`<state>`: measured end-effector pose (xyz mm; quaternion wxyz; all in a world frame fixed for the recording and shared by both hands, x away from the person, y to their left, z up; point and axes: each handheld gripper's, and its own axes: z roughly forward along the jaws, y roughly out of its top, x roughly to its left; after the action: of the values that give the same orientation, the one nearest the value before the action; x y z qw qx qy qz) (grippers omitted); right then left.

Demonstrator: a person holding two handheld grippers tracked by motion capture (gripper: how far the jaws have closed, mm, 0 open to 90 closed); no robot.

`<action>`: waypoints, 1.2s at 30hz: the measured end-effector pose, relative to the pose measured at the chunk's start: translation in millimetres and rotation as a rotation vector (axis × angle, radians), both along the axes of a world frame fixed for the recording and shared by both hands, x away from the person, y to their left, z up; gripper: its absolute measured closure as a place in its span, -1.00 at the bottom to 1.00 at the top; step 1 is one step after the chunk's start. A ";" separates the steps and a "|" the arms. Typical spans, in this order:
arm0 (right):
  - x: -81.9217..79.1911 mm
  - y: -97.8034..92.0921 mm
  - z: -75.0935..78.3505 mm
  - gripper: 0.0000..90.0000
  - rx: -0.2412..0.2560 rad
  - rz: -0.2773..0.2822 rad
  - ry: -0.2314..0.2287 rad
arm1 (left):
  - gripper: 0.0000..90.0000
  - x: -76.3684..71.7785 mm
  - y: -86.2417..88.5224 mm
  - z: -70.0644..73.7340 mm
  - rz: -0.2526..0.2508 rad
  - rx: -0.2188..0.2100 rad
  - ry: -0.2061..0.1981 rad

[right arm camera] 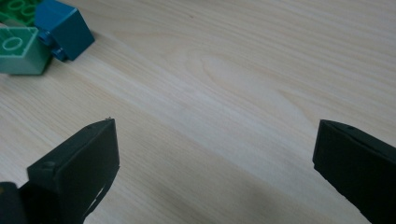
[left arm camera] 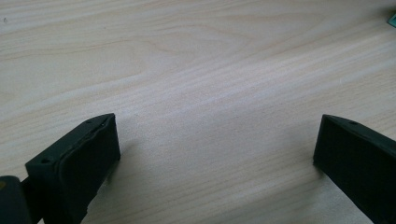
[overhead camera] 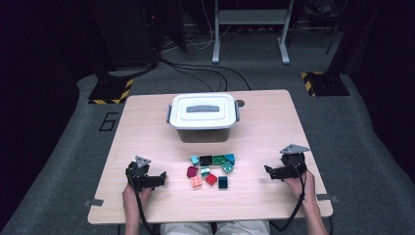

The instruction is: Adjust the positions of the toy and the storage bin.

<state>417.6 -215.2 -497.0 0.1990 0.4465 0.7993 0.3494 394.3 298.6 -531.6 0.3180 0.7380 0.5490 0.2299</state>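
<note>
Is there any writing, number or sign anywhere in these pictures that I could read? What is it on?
"6": marked in dark outline on the grey floor, just left of the table.
Yellow and black hazard stripes, a sign without words, on the two stand bases on the floor.
No print can be made out on the box lid or the bricks; the studs in the right gripper view are too blurred to read.

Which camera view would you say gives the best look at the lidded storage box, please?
The high view: the storage box sits whole at the table's far middle, white lid on, grey handle visible, beyond the toy bricks. The left gripper view looks at bare wood, and the right gripper view at wood and bricks, not the box.
</note>
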 end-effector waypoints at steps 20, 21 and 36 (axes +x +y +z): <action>41.4 45.3 50.1 -1.00 -0.002 0.163 -0.022 | -0.99 0.2 -0.2 -0.1 0.001 0.000 -0.001; 42.9 47.3 51.8 -1.00 -0.005 0.164 -0.026 | -0.99 0.2 -0.2 -0.1 0.001 -0.001 -0.001; 81.4 87.8 88.2 -1.00 0.020 0.228 -0.057 | -0.99 0.2 -0.2 0.0 0.001 0.000 0.000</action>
<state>498.9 -127.5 -408.9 0.1762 0.3444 0.8355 0.3902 394.5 298.4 -531.7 0.3181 0.7376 0.5493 0.2301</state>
